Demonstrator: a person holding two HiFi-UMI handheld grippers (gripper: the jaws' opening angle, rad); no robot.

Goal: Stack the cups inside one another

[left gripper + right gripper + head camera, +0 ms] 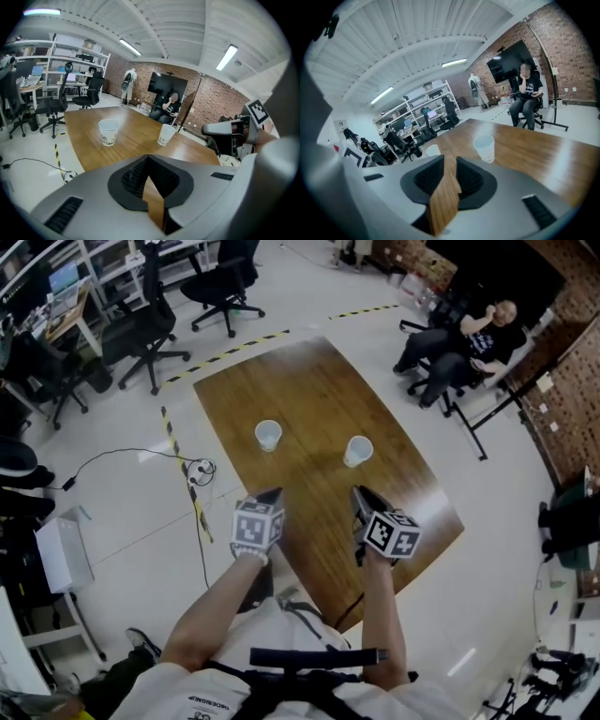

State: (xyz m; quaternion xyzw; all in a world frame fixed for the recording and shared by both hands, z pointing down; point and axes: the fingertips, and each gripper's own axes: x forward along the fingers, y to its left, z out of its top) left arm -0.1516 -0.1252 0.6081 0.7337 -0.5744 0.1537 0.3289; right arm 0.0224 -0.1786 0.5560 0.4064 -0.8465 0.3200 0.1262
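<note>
Two white paper cups stand upright and apart on the brown wooden table: one to the left, one to the right. Both grippers hover over the table's near part, short of the cups. My left gripper points toward the left cup, its tips meeting, with nothing between them. My right gripper points toward the right cup. Its jaws stand a narrow gap apart, and only the table shows through.
Black office chairs stand on the floor beyond the table's far left. A person sits in a chair at the far right beside a black stand. A cable and striped floor tape lie left of the table. Shelves and desks line the back.
</note>
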